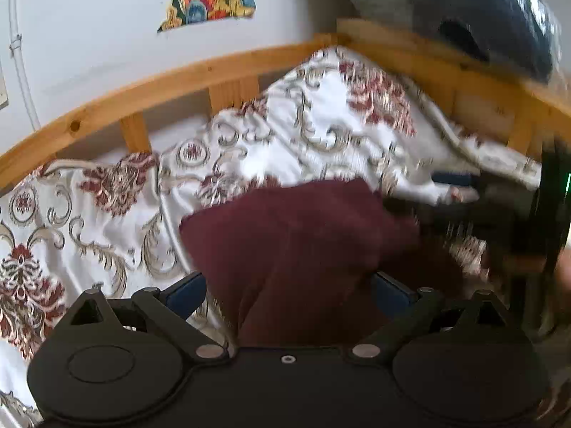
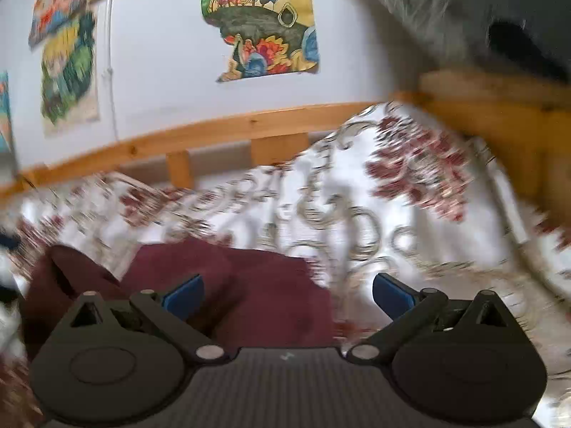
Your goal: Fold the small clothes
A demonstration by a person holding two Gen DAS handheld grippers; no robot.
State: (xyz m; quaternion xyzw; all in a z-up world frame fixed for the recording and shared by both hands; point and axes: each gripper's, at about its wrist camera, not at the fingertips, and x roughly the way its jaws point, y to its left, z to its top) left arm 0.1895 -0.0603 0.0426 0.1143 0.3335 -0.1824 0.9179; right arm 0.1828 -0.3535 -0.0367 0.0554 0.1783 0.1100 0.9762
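A dark maroon garment (image 1: 296, 235) lies on a bed covered with a white floral sheet (image 1: 107, 196). In the left wrist view my left gripper (image 1: 289, 294) is open, its blue pads either side of the garment's near part, which bulges up between them. In the right wrist view the same maroon garment (image 2: 249, 285) lies low and left, with folds. My right gripper (image 2: 288, 294) is open over the garment's right edge; the left pad is above the cloth, the right pad above the sheet (image 2: 357, 214). The right view is blurred by motion.
A wooden bed rail (image 1: 178, 78) runs along the far side and turns at the right corner (image 2: 499, 114). Colourful posters (image 2: 260, 21) hang on the white wall. A dark bundle (image 1: 481, 18) rests on the rail at upper right. The other gripper's dark body (image 1: 499, 214) shows at the right.
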